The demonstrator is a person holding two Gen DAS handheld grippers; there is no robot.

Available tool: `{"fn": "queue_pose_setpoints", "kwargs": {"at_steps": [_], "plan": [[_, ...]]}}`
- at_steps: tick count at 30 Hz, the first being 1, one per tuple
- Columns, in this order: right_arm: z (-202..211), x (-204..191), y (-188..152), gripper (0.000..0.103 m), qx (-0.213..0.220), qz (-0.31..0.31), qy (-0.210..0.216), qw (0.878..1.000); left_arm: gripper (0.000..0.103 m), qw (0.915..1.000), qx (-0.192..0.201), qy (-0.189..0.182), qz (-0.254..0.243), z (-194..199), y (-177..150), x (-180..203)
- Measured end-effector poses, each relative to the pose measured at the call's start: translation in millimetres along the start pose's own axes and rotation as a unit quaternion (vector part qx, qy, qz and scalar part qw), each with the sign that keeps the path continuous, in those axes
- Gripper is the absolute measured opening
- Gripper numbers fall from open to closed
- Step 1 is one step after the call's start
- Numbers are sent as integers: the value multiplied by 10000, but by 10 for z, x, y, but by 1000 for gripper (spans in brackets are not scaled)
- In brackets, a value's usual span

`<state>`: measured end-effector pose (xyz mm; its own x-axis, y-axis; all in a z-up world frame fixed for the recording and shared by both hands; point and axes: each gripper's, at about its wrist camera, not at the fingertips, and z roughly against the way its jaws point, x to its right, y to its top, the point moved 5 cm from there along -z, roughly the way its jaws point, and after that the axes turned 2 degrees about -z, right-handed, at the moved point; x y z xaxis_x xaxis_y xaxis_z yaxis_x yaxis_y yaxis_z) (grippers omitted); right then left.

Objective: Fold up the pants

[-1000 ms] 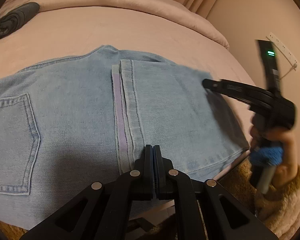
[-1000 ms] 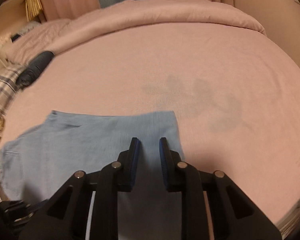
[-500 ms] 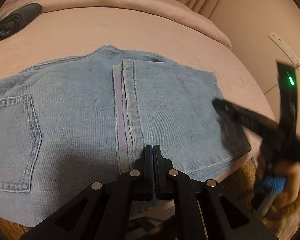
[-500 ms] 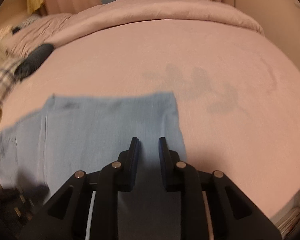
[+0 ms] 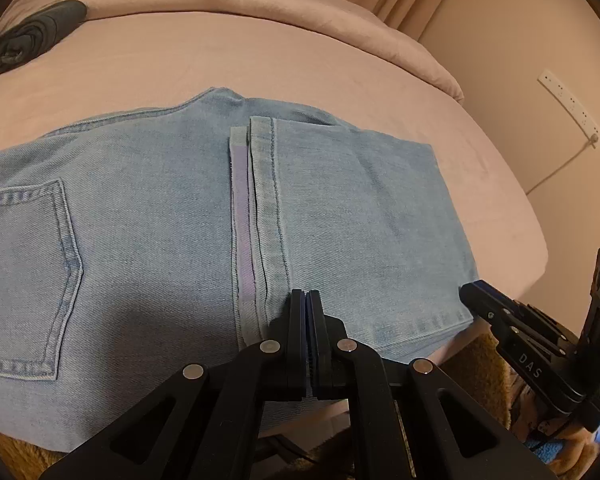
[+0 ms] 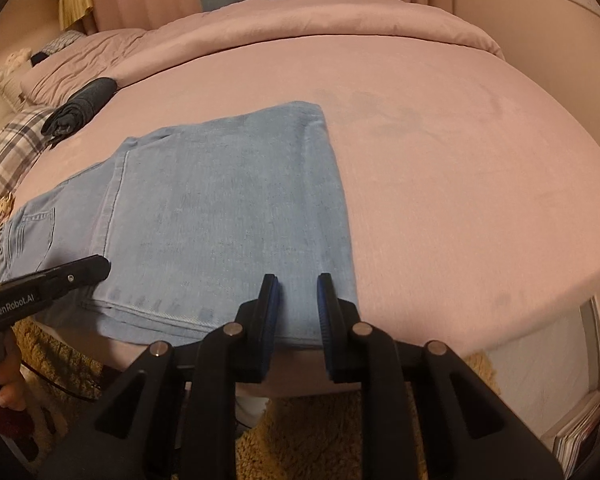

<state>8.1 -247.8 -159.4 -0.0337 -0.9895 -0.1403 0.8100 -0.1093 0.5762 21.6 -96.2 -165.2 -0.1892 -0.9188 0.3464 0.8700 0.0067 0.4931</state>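
Note:
Light blue jeans (image 5: 148,240) lie folded flat on the pink bed, the leg hems (image 5: 256,216) laid over the seat beside a back pocket (image 5: 24,276). They also show in the right wrist view (image 6: 220,220). My left gripper (image 5: 306,300) is shut and empty, just above the jeans near the hems at the bed's front edge. My right gripper (image 6: 298,284) is open and empty, hovering over the jeans' near right corner. It shows at the right of the left wrist view (image 5: 476,292); the left gripper shows at the left of the right wrist view (image 6: 96,266).
The pink bed (image 6: 440,168) extends far and right, with a rolled duvet (image 6: 320,20) at the back. A dark rolled garment (image 6: 80,110) and plaid cloth (image 6: 12,144) lie at the left. A shaggy tan rug (image 6: 320,432) covers the floor below the bed edge.
My right gripper has pulled back from over the jeans to the bed's front edge, still open. The left gripper stays shut in place.

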Motion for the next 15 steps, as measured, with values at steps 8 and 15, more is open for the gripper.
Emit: {"fn": "queue_pose_setpoints", "kwargs": {"at_steps": [8, 15], "plan": [[-34, -22, 9, 20, -29, -83, -54, 9999, 7, 9992, 11, -219, 333, 98, -23, -98], [-20, -68, -2, 20, -11, -15, -216, 9998, 7, 9932, -148, -761, 866, 297, -14, -182]]}}
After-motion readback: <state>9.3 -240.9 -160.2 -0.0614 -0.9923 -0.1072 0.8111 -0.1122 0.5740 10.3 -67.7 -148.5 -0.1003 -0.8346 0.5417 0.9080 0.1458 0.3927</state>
